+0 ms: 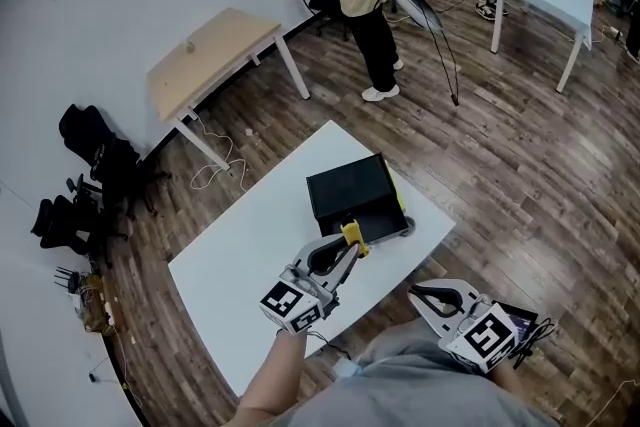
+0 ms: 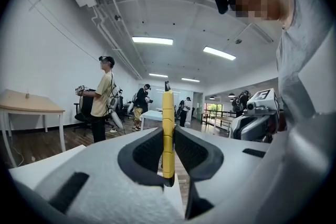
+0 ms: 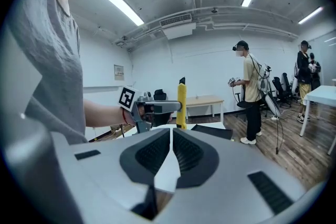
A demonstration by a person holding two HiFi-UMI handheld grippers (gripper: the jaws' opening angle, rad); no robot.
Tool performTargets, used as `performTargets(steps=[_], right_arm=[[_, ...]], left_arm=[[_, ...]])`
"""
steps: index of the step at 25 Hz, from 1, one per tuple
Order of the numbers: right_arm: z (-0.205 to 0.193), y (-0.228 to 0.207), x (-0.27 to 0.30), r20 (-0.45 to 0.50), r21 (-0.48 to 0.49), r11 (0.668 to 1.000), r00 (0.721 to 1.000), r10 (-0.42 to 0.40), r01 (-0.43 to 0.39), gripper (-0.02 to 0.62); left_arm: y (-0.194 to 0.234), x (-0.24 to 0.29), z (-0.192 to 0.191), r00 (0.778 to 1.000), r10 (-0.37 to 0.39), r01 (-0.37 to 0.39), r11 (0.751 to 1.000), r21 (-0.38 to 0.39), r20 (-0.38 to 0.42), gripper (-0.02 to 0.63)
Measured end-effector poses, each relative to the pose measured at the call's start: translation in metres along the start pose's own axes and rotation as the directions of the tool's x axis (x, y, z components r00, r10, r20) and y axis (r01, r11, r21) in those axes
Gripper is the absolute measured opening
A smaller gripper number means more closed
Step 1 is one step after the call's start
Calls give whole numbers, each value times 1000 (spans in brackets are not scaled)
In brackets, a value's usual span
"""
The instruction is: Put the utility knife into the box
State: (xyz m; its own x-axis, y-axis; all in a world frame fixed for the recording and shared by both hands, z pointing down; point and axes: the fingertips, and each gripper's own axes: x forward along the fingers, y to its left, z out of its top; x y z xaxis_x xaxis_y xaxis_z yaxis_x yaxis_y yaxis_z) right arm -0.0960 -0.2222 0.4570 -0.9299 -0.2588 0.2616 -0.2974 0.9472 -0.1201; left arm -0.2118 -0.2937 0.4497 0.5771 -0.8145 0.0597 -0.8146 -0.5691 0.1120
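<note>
Head view: the left gripper holds the yellow knife over the table, at the near edge of the black box.

Left gripper view: the jaws pinch the knife mid-body, upright. It looks light, stiff and smooth, so it may pivot.

Right gripper view: the right gripper has its jaws together on nothing.

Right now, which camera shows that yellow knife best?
The left gripper view: the utility knife stands upright, pinched between the left gripper's jaws, filling the middle. The right gripper view shows it smaller, from the side. The head view shows only a yellow bit near the black box.
</note>
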Motion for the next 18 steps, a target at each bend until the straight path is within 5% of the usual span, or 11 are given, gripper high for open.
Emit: performTargets(steps=[9, 18], right_arm=[[-2, -5, -2, -14, 19, 1000, 1000, -3, 3, 32], [-10, -11, -5, -13, 42, 999, 1000, -23, 24, 32]], left_arm=[[38, 28, -44, 988, -9, 14, 999, 31, -154, 75], [71, 45, -95, 950, -11, 18, 1000, 19, -312, 76]])
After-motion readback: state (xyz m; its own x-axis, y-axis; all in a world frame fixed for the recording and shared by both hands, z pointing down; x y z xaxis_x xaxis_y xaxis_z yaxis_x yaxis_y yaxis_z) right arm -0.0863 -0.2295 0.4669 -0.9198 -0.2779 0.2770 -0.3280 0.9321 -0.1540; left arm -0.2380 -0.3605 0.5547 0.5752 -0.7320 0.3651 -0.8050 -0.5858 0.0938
